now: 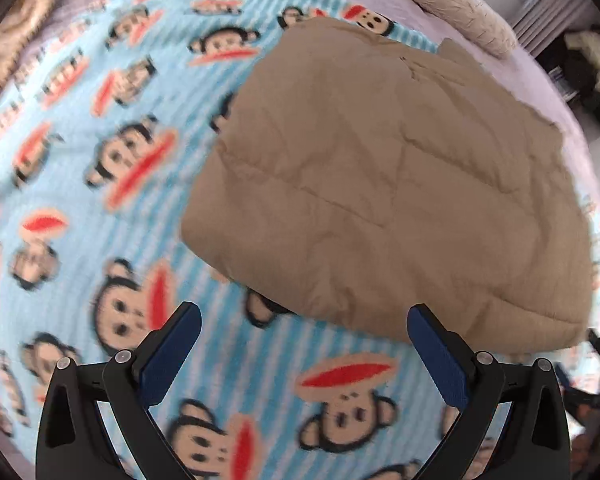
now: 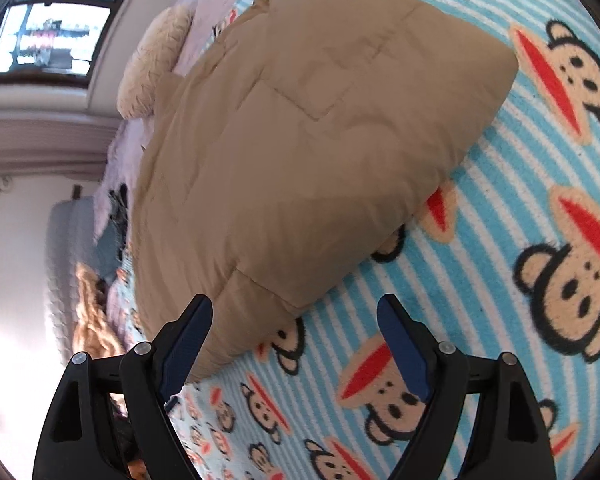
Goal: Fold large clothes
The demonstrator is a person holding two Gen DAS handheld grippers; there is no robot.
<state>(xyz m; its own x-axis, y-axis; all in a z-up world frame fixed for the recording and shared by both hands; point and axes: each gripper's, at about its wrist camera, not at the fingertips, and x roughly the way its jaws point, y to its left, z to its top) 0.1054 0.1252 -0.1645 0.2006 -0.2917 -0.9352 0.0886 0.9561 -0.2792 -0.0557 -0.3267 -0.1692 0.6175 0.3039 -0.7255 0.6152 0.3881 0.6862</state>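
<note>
Spread over the bed, a monkey-print blanket (image 1: 100,184) is carrying the folded tan padded coat (image 1: 388,184), while the left gripper (image 1: 304,344) and right gripper (image 2: 294,334) are hovering wide and empty beside its near edge, seemingly released.

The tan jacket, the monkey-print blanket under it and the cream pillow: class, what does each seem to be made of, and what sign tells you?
Tan jacket: smooth matte woven shell, probably padded; stitched quilt lines and puffy edges.
Monkey-print blanket: likely fleece; fuzzy, soft-edged print.
Cream pillow: shaggy plush or faux fur, judging by its tufted surface.
</note>
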